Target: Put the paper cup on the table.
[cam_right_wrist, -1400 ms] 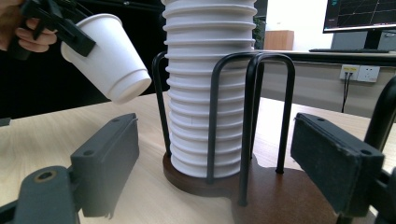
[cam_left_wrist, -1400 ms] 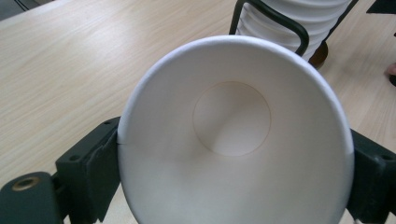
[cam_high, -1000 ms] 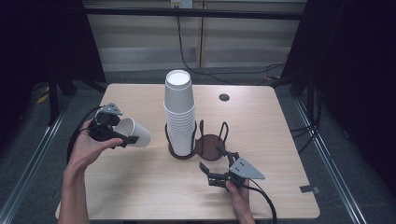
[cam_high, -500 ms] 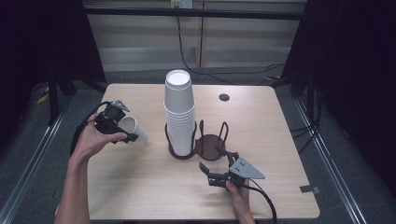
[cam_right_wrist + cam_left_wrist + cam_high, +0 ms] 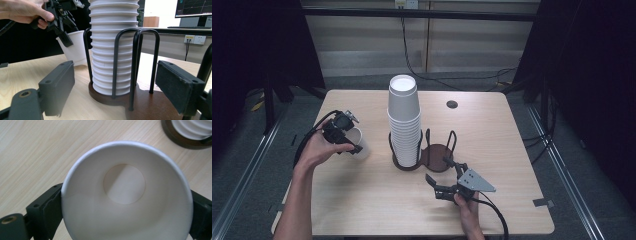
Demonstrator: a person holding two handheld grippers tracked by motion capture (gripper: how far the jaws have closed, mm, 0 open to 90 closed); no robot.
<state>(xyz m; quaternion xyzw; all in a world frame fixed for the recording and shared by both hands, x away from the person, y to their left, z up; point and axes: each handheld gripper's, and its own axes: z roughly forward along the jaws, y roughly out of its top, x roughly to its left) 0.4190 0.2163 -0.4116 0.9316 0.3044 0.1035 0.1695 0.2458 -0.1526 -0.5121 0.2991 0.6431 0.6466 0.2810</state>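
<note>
A single white paper cup (image 5: 362, 150) stands upright on the wooden table (image 5: 512, 150), left of the stack. My left gripper (image 5: 356, 140) reaches down around it, one jaw on each side. In the left gripper view I look into the cup (image 5: 125, 195), and both black jaws touch its wall just under the rim; they have just been opening. A tall stack of white cups (image 5: 403, 120) fills one bay of a dark wire holder (image 5: 437, 157). My right gripper (image 5: 439, 170) rests open just in front of the holder (image 5: 147, 105), with nothing between its pads (image 5: 180, 85).
A small dark round disc (image 5: 452, 104) is set in the table near its far edge. Black cables trail from both grippers toward the near edge. Beyond the stack (image 5: 112, 50), the right gripper view shows the cup (image 5: 75, 48), the hand and a monitor (image 5: 193, 7).
The left hand has turned the cup from lying sideways in the air to upright and lowered it toward the table, moving slightly right. The right gripper has stayed put.
</note>
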